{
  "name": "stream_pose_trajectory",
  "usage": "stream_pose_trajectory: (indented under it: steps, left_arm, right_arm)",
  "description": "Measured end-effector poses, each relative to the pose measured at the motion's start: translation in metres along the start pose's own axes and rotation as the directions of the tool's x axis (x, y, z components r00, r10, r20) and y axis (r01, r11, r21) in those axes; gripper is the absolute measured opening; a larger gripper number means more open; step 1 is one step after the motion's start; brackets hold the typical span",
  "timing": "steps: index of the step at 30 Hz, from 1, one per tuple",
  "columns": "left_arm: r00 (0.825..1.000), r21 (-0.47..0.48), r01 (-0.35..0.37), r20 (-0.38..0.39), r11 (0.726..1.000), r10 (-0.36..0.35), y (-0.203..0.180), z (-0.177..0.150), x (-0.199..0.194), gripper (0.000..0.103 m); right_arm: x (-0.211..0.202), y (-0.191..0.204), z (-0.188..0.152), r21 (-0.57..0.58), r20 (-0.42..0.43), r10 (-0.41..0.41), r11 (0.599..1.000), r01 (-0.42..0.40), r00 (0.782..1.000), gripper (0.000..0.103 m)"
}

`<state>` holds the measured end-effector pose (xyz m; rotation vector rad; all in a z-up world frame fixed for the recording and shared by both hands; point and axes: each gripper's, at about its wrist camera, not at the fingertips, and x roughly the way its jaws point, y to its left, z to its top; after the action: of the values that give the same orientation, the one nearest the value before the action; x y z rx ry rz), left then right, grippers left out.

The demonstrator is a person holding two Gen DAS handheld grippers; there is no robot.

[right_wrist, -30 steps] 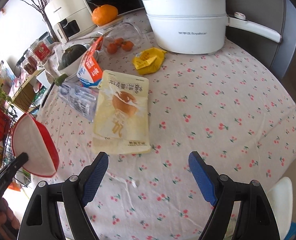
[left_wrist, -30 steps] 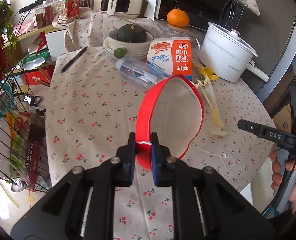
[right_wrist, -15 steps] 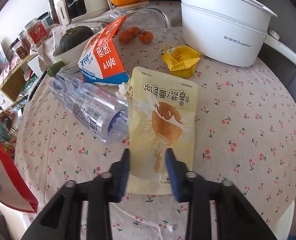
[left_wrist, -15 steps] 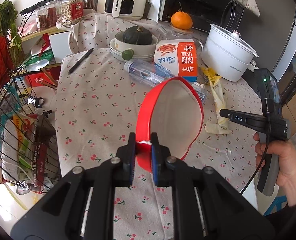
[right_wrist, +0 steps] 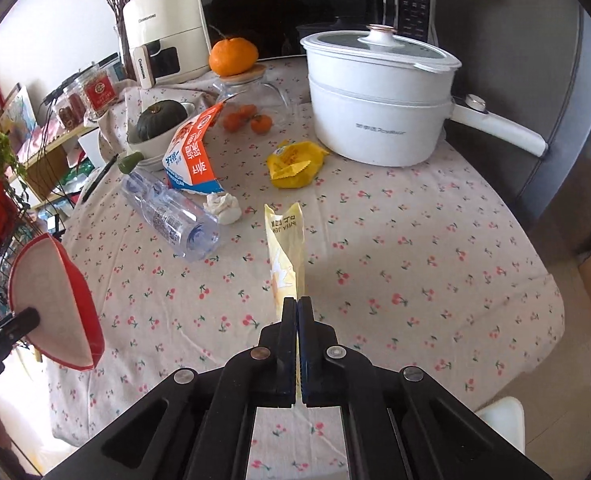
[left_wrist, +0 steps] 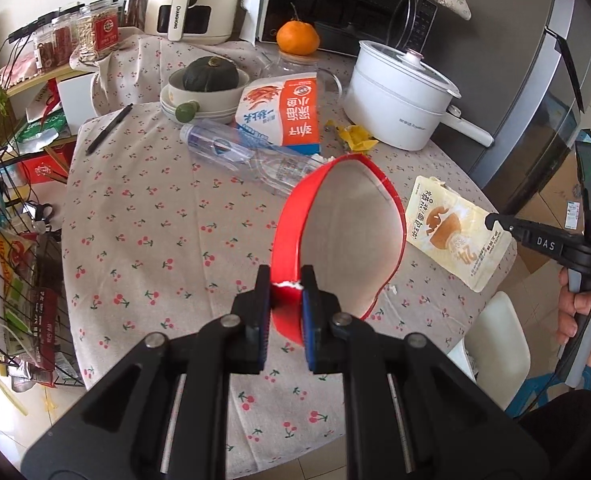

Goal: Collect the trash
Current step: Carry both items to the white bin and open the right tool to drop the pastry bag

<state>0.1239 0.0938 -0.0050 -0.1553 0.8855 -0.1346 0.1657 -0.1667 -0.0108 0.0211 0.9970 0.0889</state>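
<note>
Yellow flat plastic snack pouch (right_wrist: 285, 256) clamped edge-on in right claw (right_wrist: 298, 344), lifted off tabletop (right_wrist: 415, 248). Left claw (left_wrist: 286, 312) clamped on red paper bowl (left_wrist: 335, 240) rim. Keep bowl mouth open, lower pouch straight in.

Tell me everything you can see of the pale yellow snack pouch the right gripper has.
The pale yellow snack pouch is a flat, glossy packet, apparently plastic film, printed with a round bun picture and dark lettering on its face. The right gripper, whose jaws have just closed, is shut on its lower edge. It is lifted off the cherry-print tablecloth, edge-on to the right wrist camera, the top corners splayed. Only the gripper appears to touch it.
</note>
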Motion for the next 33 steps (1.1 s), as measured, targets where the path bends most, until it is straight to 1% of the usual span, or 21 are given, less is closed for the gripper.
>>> stream_pose_trajectory:
  steps: [4, 7, 9, 11, 16, 20, 27, 33]
  left_arm:
    - [0.999, 0.034, 0.037, -0.028, 0.999, -0.036, -0.025, -0.007, 0.009, 0.015]
    - [0.998, 0.055, 0.055, -0.047, 0.997, -0.052, -0.043, -0.011, 0.016, 0.015]
    - [0.997, 0.069, 0.063, -0.056, 0.996, -0.059, -0.054, -0.013, 0.020, 0.015]
    - [0.995, 0.084, 0.078, -0.062, 0.993, -0.072, -0.066, -0.013, 0.023, 0.015]
    - [0.992, 0.134, 0.121, -0.064, 0.984, -0.113, -0.099, -0.013, 0.026, 0.015]
    - [0.985, 0.184, 0.166, -0.084, 0.969, -0.153, -0.134, -0.016, 0.032, 0.015]
    - [0.971, 0.293, 0.230, -0.134, 0.928, -0.198, -0.195, -0.030, 0.046, 0.015]
    - [0.965, 0.357, 0.248, -0.175, 0.901, -0.196, -0.229, -0.045, 0.059, 0.015]
  right_arm:
    - [-0.024, -0.032, -0.020, 0.040, 0.019, 0.011, 0.999, -0.012, 1.000, 0.001]
    - [-0.033, -0.057, -0.033, 0.085, 0.033, 0.009, 0.996, -0.012, 0.999, 0.001]
    - [-0.037, -0.073, -0.035, 0.125, 0.026, 0.007, 0.992, -0.010, 1.000, 0.001]
    - [-0.045, -0.086, -0.036, 0.151, 0.042, 0.013, 0.988, -0.019, 0.999, 0.001]
    - [-0.080, -0.110, -0.045, 0.167, 0.095, 0.024, 0.985, -0.040, 0.995, 0.001]
    - [-0.110, -0.127, -0.056, 0.173, 0.128, 0.022, 0.984, -0.044, 0.991, 0.001]
    - [-0.134, -0.159, -0.094, 0.190, 0.082, -0.011, 0.982, -0.005, 0.997, 0.001]
    - [-0.125, -0.189, -0.131, 0.223, -0.028, -0.029, 0.974, 0.035, 0.999, 0.001]
